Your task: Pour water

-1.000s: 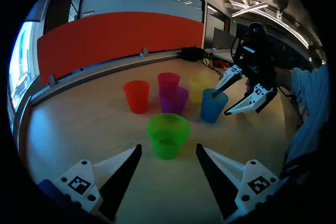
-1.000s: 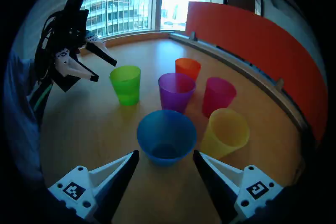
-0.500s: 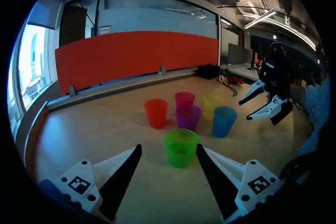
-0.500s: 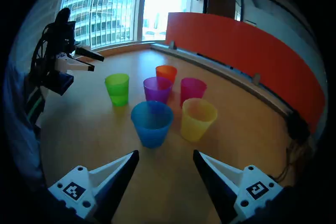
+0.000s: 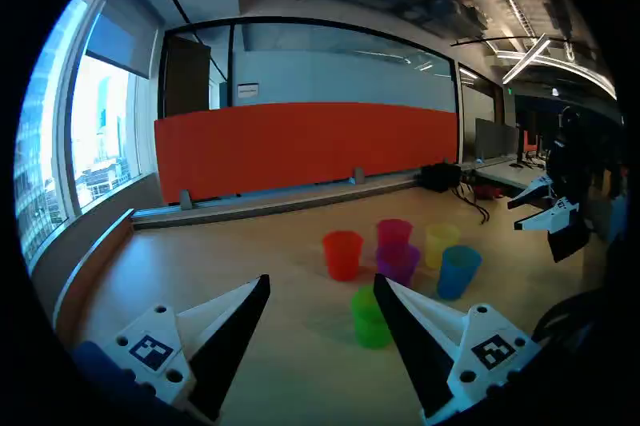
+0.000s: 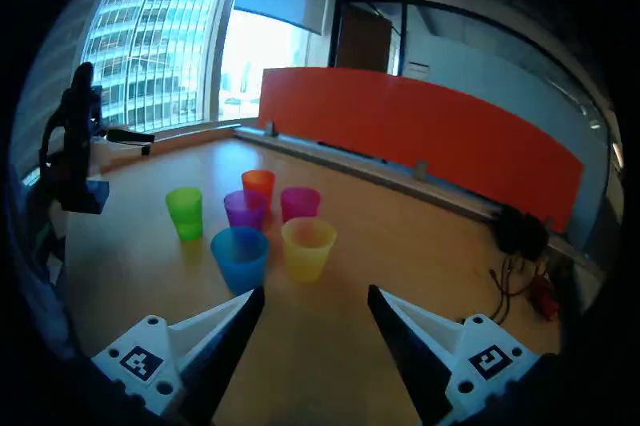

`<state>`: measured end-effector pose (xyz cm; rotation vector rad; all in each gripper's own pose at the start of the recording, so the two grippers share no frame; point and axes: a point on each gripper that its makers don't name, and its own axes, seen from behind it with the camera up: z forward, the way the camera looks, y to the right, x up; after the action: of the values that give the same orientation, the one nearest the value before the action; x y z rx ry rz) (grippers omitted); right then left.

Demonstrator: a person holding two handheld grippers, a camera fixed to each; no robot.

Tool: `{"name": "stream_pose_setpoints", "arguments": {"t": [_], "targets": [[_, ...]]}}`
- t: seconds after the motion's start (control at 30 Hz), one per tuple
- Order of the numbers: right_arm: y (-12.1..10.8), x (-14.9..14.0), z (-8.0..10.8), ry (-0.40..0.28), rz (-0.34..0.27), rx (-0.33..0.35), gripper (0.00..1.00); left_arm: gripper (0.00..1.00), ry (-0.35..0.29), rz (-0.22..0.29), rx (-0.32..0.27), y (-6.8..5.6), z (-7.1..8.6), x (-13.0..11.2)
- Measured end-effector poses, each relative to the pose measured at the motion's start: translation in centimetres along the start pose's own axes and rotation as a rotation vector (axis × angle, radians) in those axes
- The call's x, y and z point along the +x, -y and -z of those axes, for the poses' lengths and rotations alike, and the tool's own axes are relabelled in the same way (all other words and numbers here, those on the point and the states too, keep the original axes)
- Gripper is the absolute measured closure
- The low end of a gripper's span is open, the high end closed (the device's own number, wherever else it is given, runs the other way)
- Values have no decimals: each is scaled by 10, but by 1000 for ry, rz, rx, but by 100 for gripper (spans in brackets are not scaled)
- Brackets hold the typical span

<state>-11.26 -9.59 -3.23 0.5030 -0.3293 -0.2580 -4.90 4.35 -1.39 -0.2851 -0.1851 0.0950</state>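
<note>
Both grippers are spread wide and hold nothing. In the left gripper view, the left gripper (image 5: 320, 322) hangs above the wooden counter (image 5: 240, 266), with the green cup (image 5: 368, 318) just past its fingertips at 1 o'clock, part of the cup hidden behind one finger. The other five stand farther off between 1 and 2 o'clock: the orange cup (image 5: 342, 254), magenta cup (image 5: 394, 232), purple cup (image 5: 398, 264), yellow cup (image 5: 442, 244) and blue cup (image 5: 458, 271). The right gripper (image 5: 548, 206) hovers at 3 o'clock, well apart from them. In the right gripper view the same cluster lies beyond that gripper's fingertips at 11 to 12 o'clock, the blue cup nearest and the yellow cup just beside it. This view looks down on the cups' open mouths, though whether any holds water cannot be told. It also takes in the dark cables (image 6: 520, 238) on the counter at 3 o'clock. The left gripper view gives the long orange partition (image 5: 304, 146) head-on, with ceiling lights (image 5: 552, 54) above
</note>
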Motion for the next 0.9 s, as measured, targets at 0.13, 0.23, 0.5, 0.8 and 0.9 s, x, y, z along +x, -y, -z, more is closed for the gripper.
{"name": "stream_pose_setpoints", "arguments": {"t": [0.13, 0.23, 0.5, 0.8, 0.9], "targets": [[-14, 15, 7, -67, -19, -68, 0, 4, -37, 18, 42, 4, 5, 9], [-21, 26, 14, -126, -23, -109, 0, 4, -61, 30, 66, 5, 9, 13], [-47, 54, 31, -264, -48, -250, 0, 4, -110, 30, 132, 8, 18, 23], [-79, 74, 53, -390, -135, -427, 0, 4, -176, 53, 181, 3, 26, 39], [-85, 75, 61, -413, -151, -474, 0, 4, -192, 59, 197, 4, 27, 42]]}}
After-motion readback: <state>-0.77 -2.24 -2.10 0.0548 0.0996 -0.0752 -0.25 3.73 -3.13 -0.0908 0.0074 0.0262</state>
